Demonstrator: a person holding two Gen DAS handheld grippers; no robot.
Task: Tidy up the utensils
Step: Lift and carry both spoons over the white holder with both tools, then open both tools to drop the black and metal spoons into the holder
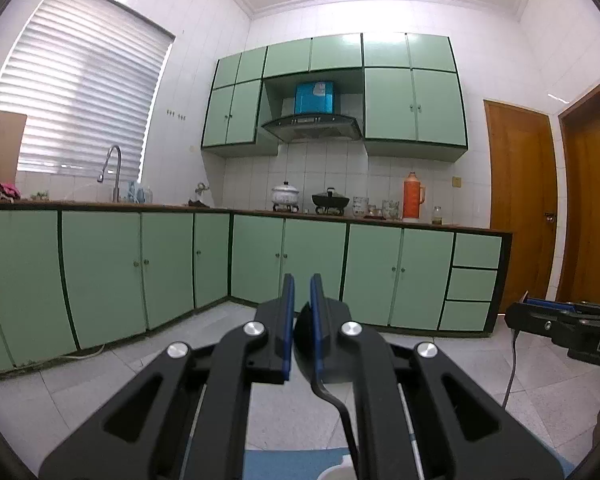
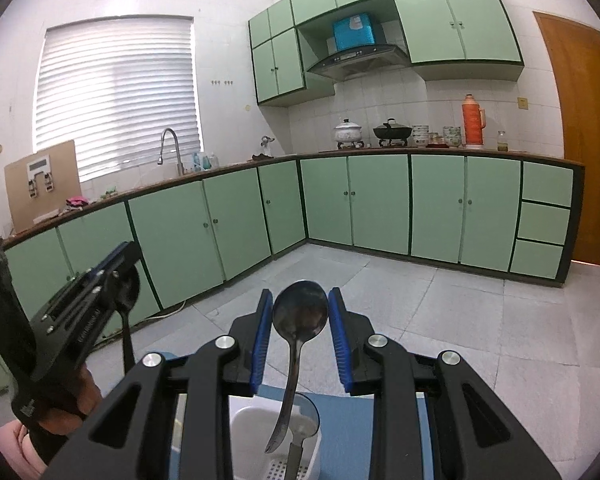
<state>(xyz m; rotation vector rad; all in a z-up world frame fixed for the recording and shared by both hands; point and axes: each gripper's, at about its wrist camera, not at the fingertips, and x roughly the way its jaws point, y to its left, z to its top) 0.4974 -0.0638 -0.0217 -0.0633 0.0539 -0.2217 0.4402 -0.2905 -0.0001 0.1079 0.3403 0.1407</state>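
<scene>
Item one, the white holder (image 2: 256,444): we see it on a blue mat (image 2: 352,424), low in the right wrist view, under the right gripper (image 2: 300,320); rigid plastic with a perforated floor, and we judge it light enough to tip if a handle catches its rim. One utensil already stands in it, bowl up. Item two, the steel spoon (image 2: 300,312): the right gripper's blue pads are closed on the two sides of its bowl, handle hanging down above the holder; stiff, light, polished and likely slippery, so we would prefer a hold at the neck, where a flat pad bites better than on a curved bowl. Item three, the black spoon (image 1: 306,344): the left gripper (image 1: 302,300) is shut narrow on its bowl, handle trailing below; it appears thin, stiff and very light, material unclear, and we judge it apt to pivot in so small a pinch. Both spoons are in the air, none on the mat.
</scene>
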